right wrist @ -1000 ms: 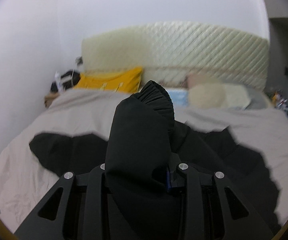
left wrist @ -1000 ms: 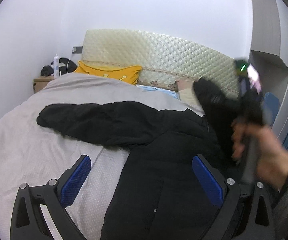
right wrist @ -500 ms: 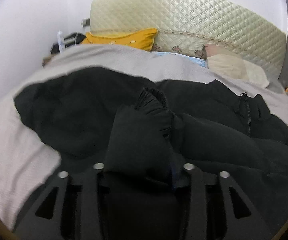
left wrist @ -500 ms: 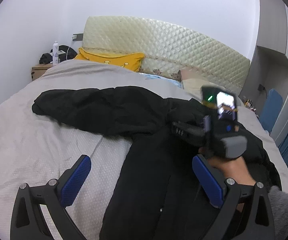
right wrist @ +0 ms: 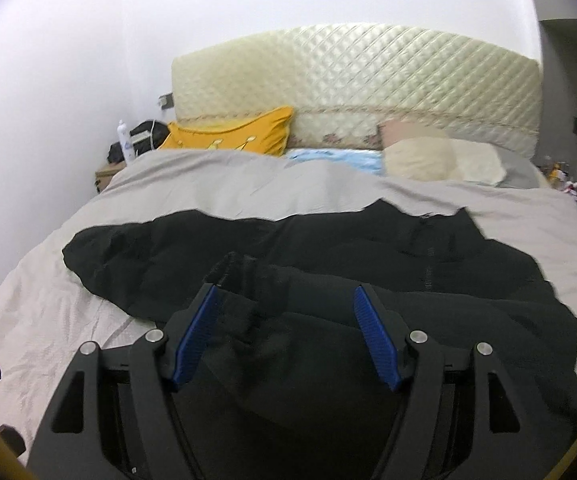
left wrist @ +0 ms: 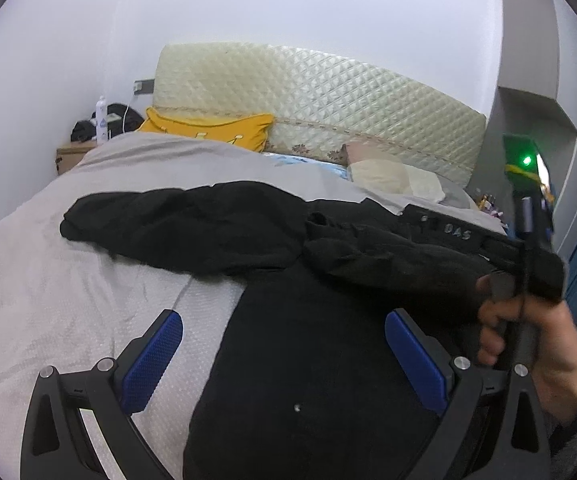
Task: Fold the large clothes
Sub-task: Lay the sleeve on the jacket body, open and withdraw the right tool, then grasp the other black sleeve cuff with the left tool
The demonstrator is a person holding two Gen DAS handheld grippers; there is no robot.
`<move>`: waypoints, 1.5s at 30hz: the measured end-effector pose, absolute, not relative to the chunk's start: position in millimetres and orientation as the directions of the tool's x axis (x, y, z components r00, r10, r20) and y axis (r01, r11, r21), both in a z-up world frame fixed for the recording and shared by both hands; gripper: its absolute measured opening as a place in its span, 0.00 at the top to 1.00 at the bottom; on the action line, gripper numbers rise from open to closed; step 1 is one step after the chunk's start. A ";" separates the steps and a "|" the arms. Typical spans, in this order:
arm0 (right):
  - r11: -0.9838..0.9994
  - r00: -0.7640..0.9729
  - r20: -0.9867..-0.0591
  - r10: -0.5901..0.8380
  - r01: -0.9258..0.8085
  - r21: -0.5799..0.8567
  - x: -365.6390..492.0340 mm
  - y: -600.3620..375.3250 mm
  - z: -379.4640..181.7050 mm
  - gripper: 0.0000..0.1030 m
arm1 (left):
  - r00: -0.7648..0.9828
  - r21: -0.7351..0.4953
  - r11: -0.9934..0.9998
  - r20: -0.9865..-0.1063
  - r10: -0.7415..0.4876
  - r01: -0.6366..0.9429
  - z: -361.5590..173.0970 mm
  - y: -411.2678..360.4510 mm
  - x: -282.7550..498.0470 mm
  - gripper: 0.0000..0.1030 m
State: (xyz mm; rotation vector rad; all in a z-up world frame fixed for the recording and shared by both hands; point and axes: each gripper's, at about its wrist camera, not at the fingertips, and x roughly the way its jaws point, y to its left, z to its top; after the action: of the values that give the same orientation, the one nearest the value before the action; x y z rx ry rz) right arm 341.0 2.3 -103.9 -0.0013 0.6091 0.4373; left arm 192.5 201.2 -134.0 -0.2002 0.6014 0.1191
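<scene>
Over the black coat [right wrist: 328,264], the right hand-held gripper [right wrist: 288,332] gapes (left view: hand [left wrist: 528,332]).

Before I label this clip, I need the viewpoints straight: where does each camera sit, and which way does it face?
Left wrist: on the left gripper, low over the bed, facing the headboard; shows its open blue fingers, plus the right hand with its gripper.
Right wrist: on the right gripper, facing the headboard too; shows its open fingers over the jacket's sleeve.
Shared: jacket, bed, headboard, yellow pillow.
</scene>
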 end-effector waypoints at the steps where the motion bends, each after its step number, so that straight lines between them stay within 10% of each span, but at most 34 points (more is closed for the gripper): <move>1: 0.912 0.736 -0.552 0.393 -0.390 0.128 337.1 -4.6 -99.9 0.32 | 0.821 -0.148 0.976 -0.570 0.048 -0.160 -129.8 195.2 188.3 0.01; 45: 0.971 0.840 -0.487 0.240 -0.213 0.112 50.5 -204.8 -67.0 0.31 | 0.841 -0.123 0.992 -0.535 -0.080 0.016 -114.2 113.8 126.9 0.01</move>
State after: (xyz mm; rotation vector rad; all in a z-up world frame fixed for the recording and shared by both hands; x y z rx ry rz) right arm 50.5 -204.8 -67.0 0.0541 0.5219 0.2395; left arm 126.9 113.8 -114.2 -0.1155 0.5701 -0.0506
